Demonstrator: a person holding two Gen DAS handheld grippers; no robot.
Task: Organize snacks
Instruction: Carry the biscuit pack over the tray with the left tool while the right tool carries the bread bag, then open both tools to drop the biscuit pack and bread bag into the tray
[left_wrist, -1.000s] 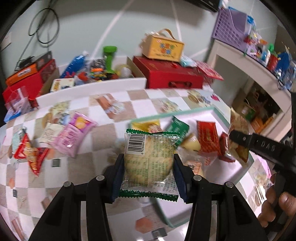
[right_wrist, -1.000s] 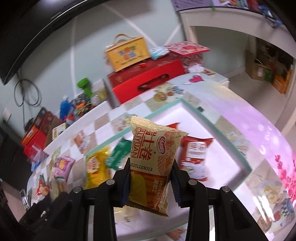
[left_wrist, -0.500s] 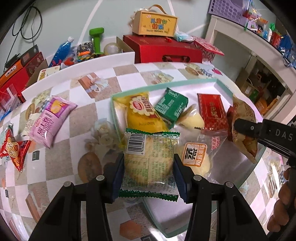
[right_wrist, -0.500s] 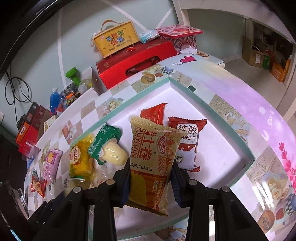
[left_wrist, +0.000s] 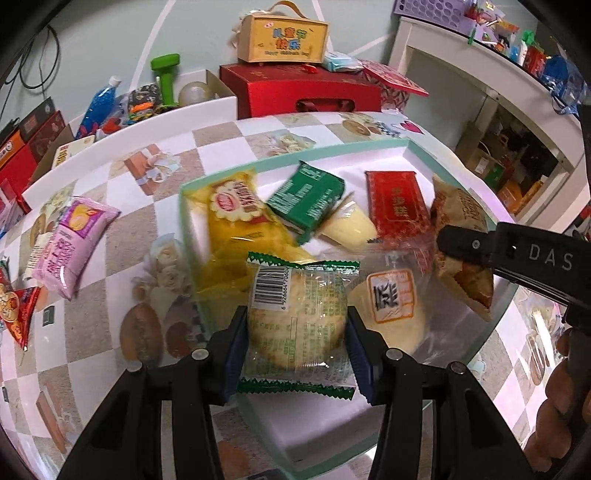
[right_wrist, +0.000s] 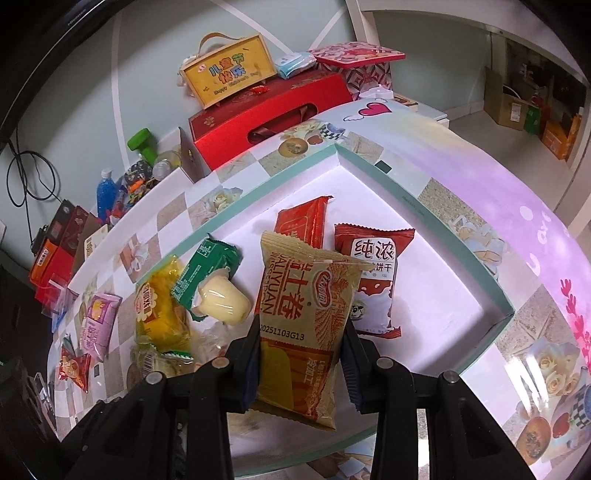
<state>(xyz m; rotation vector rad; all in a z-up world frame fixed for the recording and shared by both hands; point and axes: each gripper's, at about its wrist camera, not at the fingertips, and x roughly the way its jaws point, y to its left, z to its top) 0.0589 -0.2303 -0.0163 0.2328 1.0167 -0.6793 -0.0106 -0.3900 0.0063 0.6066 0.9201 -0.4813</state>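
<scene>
Squeezing a clear, green-edged cookie pack (left_wrist: 298, 325) in left gripper (left_wrist: 297, 350); pinching a tan, red-lettered snack bag (right_wrist: 303, 332) in right gripper (right_wrist: 301, 354).

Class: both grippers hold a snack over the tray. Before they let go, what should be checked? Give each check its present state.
1. Left gripper grips the biscuit pack squarely: ok.
2. Right gripper grips the tan pack: ok.
3. Both packs are over the tray: ok.
4. Bare tray floor under the tan pack: ok, white floor shows around it.
5. Bare floor under the biscuit pack: cannot tell, a bun pack lies close.
6. Height above the tray: cannot tell.
</scene>
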